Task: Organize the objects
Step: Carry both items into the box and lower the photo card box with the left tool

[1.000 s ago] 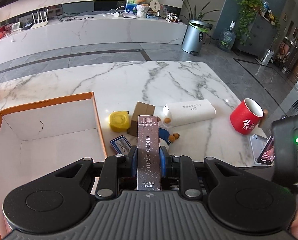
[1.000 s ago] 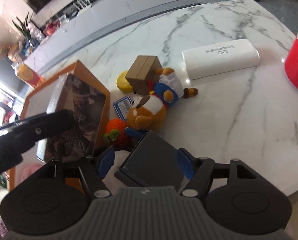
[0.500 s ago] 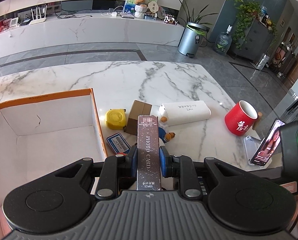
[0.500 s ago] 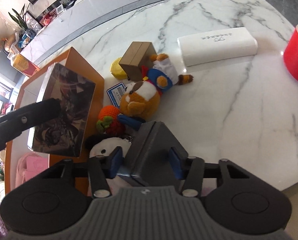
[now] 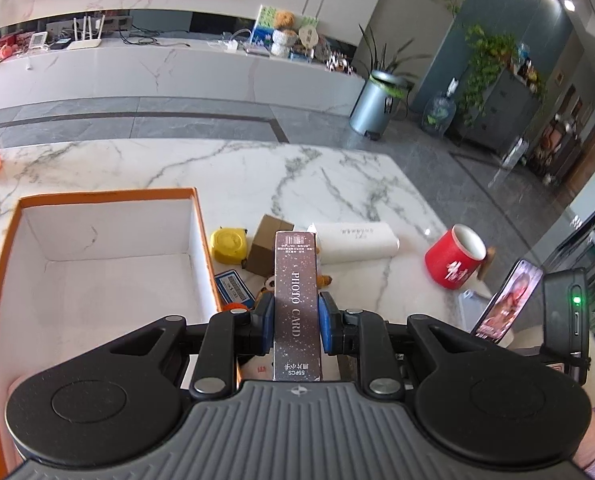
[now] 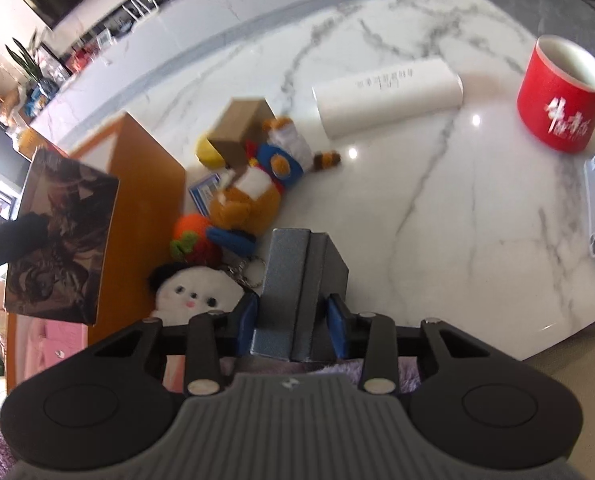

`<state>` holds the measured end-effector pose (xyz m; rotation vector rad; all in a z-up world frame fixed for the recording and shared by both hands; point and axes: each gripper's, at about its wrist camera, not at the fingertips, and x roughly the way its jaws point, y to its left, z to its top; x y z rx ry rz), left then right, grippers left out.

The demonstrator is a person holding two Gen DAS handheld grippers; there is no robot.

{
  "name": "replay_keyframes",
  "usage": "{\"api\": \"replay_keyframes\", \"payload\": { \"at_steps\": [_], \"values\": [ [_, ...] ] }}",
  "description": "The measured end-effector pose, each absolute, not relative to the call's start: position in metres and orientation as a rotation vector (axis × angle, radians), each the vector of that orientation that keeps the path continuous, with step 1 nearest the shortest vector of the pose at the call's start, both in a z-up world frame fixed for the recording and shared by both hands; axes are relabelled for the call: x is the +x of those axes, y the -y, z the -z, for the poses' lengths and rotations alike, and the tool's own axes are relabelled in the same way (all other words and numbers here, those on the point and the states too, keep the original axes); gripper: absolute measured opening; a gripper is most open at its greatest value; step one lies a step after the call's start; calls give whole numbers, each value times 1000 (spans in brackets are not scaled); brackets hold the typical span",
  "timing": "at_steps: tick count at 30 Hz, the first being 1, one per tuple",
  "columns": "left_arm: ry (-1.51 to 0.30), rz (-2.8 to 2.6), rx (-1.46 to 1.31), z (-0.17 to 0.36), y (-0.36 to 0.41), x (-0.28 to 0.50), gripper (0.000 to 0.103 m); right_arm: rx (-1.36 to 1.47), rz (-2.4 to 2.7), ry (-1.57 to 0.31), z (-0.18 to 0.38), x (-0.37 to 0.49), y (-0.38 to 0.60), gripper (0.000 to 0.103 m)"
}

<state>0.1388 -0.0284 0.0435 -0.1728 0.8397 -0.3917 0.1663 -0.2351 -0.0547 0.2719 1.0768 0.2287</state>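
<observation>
My left gripper [image 5: 296,320] is shut on a tall dark "PHOTO CARD" box [image 5: 296,280], held above the table beside the orange open box [image 5: 109,232]. The right wrist view shows that card box [image 6: 61,236] from the side, hanging over the orange box's wall [image 6: 145,208]. My right gripper [image 6: 293,320] has its jaws closing on a dark grey box [image 6: 297,280]. Its blue pads [image 6: 246,320] press on both sides, and the box stands on end between them above the plush toys.
On the marble table lie a yellow tape measure [image 5: 228,244], a brown carton [image 5: 267,242], a long white box [image 5: 355,240], a red mug [image 5: 455,258], a propped phone [image 5: 505,304], a bear plush [image 6: 257,192], an orange plush [image 6: 193,236] and a white plush [image 6: 193,292]. The table's edge [image 6: 557,340] runs at lower right.
The right jaws have narrowed onto the grey box, which has tipped from lying flat to standing on end. The left gripper has drawn back and up with the card box.
</observation>
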Motion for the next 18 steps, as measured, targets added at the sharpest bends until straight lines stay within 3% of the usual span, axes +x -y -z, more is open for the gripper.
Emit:
{"api": "replay_keyframes", "payload": {
  "at_steps": [11,18],
  "values": [
    [-744,331,-276,-76,-24,109,26,287,-417,-819,-27,123,202,40],
    [-775,280,-343,-63,-60,103,26,320,-568,-855,-34,118,156,39]
  ]
}}
